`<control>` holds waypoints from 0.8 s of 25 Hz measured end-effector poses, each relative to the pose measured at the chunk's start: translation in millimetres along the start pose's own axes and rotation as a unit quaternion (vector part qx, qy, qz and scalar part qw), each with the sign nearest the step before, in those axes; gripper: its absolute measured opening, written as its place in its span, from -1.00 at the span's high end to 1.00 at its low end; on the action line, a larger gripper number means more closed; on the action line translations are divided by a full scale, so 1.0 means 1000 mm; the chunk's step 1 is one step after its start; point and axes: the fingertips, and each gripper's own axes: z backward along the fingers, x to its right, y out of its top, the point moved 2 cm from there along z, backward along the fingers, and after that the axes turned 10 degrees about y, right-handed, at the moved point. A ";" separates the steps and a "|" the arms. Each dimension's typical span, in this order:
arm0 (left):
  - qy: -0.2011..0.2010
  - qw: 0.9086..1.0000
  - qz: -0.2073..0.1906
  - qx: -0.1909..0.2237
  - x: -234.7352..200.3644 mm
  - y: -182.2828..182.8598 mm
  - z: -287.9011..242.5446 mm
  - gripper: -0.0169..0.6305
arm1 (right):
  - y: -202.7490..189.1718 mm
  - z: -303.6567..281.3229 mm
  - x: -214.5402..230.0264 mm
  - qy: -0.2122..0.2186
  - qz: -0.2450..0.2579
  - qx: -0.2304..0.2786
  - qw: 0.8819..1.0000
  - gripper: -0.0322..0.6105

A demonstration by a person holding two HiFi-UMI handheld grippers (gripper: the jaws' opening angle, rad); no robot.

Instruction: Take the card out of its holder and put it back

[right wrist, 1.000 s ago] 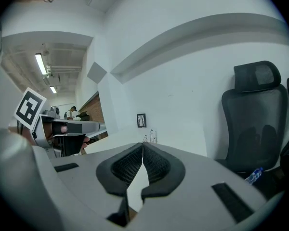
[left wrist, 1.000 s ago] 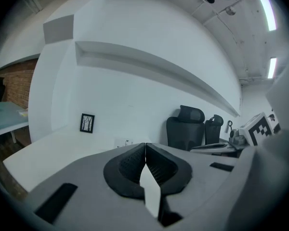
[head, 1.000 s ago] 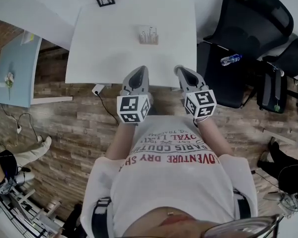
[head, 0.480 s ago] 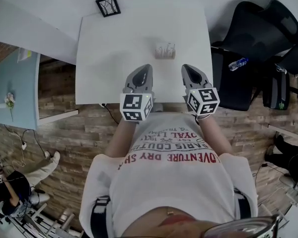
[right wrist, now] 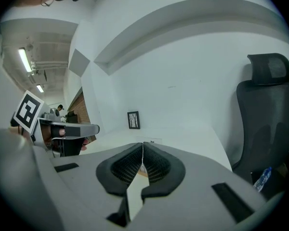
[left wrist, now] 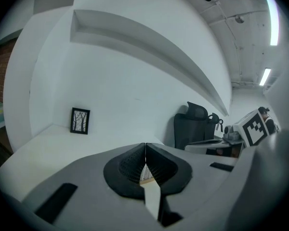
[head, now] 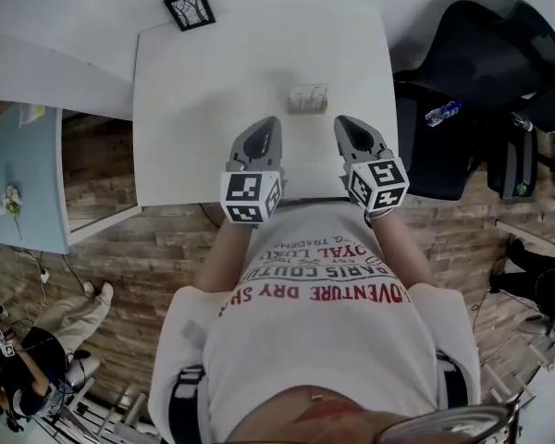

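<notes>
A small card stands upright in its wooden holder (head: 307, 99) on the white table (head: 203, 109), right of the middle. My left gripper (head: 267, 124) hovers over the table's near part, just short of the holder and to its left, jaws shut and empty. My right gripper (head: 343, 123) is level with it, just right of the holder, also shut with nothing held. In the left gripper view the closed jaws (left wrist: 145, 145) cover most of the card; a strip of the card (left wrist: 145, 175) shows below them. The right gripper view shows its jaws (right wrist: 143, 145) pressed together.
A small black picture frame (head: 189, 8) stands at the table's far left corner. Black office chairs (head: 486, 54) and a water bottle (head: 441, 112) are at the right. A light blue table (head: 23, 174) is at the left. A person (head: 32, 363) sits on the floor, lower left.
The table has come nearer in the head view. Both grippers, earlier over the floor before the table's edge, are now over the table beside the card holder. Jaws stayed shut.
</notes>
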 end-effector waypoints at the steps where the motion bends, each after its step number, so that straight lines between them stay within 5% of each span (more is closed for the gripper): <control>1: 0.001 1.000 0.003 -0.004 -0.001 -0.001 -0.004 0.87 | -0.002 -0.004 0.003 0.008 -0.002 -0.007 1.000 0.82; 11: 0.011 0.999 0.016 -0.036 -0.009 -0.011 -0.041 0.87 | -0.016 -0.047 0.035 0.104 0.046 -0.081 0.990 0.79; 13: 0.014 0.999 0.018 -0.043 -0.010 -0.014 -0.045 0.87 | -0.021 -0.057 0.039 0.129 0.051 -0.101 0.985 0.33; 20: 0.021 0.998 0.022 -0.063 -0.008 -0.024 -0.055 0.87 | -0.027 -0.081 0.052 0.193 0.075 -0.127 0.970 0.29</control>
